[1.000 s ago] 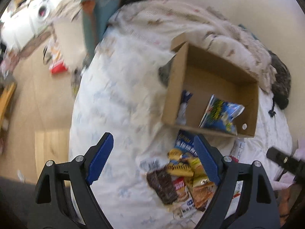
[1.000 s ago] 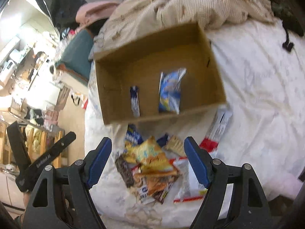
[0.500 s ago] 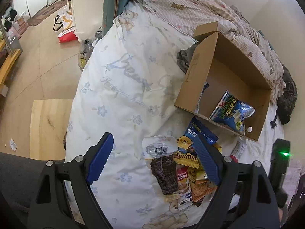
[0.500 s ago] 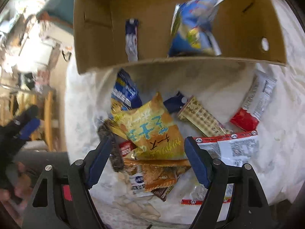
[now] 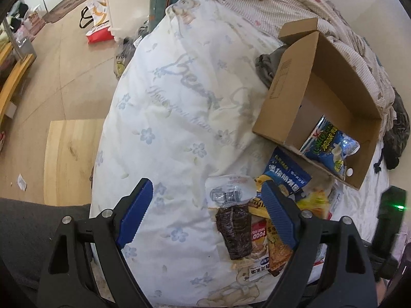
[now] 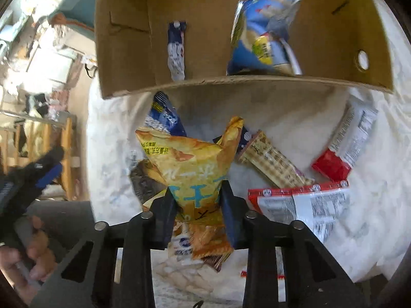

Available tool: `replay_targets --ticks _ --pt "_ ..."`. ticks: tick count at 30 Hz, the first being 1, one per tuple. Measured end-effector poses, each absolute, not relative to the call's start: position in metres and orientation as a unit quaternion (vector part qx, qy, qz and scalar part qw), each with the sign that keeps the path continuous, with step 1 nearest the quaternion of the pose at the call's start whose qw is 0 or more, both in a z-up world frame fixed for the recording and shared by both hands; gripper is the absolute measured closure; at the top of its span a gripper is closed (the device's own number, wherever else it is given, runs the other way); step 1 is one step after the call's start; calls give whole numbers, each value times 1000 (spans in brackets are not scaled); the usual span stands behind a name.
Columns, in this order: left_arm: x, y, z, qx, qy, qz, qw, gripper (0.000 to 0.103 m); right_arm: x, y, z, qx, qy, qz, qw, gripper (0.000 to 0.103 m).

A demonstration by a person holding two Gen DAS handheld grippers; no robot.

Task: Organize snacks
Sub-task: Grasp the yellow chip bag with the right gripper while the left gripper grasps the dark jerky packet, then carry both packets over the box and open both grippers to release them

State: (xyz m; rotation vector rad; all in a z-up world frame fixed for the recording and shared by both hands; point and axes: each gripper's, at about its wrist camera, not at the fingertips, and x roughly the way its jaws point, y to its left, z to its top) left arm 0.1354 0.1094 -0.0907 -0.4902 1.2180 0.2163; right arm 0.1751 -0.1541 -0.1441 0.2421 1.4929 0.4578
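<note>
An open cardboard box (image 6: 123, 59) lies on the bed and holds a blue chip bag (image 6: 264, 33) and a small blue-white stick pack (image 6: 176, 51). The box (image 5: 282, 95) also shows in the left wrist view with the blue bag (image 5: 328, 146). A heap of snack packets lies in front of it. My right gripper (image 6: 196, 200) is shut on a yellow chip bag (image 6: 190, 164) at the top of the heap. My left gripper (image 5: 205, 205) is open and empty above the bedsheet, just left of the heap; a dark brown packet (image 5: 235, 231) lies between its fingers.
A blue packet (image 5: 287, 174), a waffle-pattern bar (image 6: 272, 161), a red-and-white packet (image 6: 346, 146) and a white-labelled packet (image 6: 303, 202) lie around the heap. A crumpled blanket (image 5: 295, 7) lies behind the box. Floor and a wooden board (image 5: 69, 159) lie left of the bed.
My right gripper has come down onto the heap and shut on the yellow chip bag. My left gripper has stayed open and shifted slightly over the sheet.
</note>
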Motion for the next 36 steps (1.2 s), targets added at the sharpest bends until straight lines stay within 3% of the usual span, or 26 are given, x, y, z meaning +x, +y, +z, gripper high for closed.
replay_targets --ticks 11,19,26,32,34,36 --pt "134 75 -135 -206 626 79 748 19 155 -201 -79 190 595 201 755 71" --pt "139 56 -187 -217 670 77 706 19 157 -209 -77 208 590 206 753 71" --pt "140 48 -188 -246 662 70 705 19 158 -209 -75 220 591 213 746 71" --pt "142 28 -200 -207 673 83 705 11 158 -213 -79 221 596 207 744 71" --pt "141 25 -200 -201 674 77 707 12 158 -214 -80 220 598 204 743 71" --pt "144 18 -199 -198 676 77 706 20 159 -216 -80 220 598 200 745 71"
